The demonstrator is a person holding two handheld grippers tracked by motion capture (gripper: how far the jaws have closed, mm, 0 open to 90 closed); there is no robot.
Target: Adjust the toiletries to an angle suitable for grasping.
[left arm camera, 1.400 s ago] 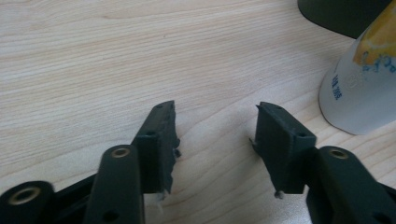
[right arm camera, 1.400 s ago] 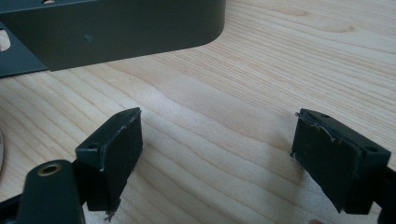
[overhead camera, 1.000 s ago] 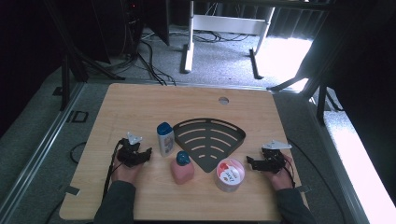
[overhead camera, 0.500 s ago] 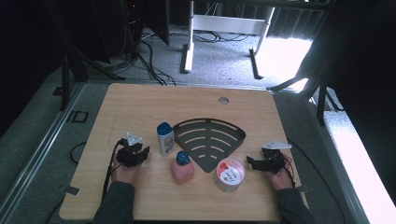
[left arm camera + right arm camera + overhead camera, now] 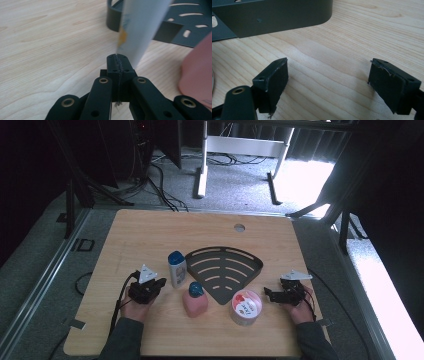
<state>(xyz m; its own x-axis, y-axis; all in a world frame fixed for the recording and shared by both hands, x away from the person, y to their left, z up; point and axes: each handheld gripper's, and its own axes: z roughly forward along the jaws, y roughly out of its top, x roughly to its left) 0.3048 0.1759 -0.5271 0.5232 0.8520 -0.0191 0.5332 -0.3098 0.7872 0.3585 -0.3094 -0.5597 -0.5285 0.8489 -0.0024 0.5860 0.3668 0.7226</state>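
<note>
Left gripper closed and empty, nosing at the white bottle

Its jaws have just been closing, pads now pressed together with nothing between; the bottle stands just ahead, pink bottle to its right. Reopen before advancing, approach squarely. Bare table spreads left; the dark tray's wall crowds behind. Right gripper hangs wide, empty.

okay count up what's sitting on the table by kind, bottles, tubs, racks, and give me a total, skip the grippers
Bottles: 2, the white bottle with a blue cap and the pink bottle with a blue cap.
Tubs: 1, the round tub with a red and white lid.
Racks: 1, the dark fan-shaped slotted rack.
Total: 4.
</note>
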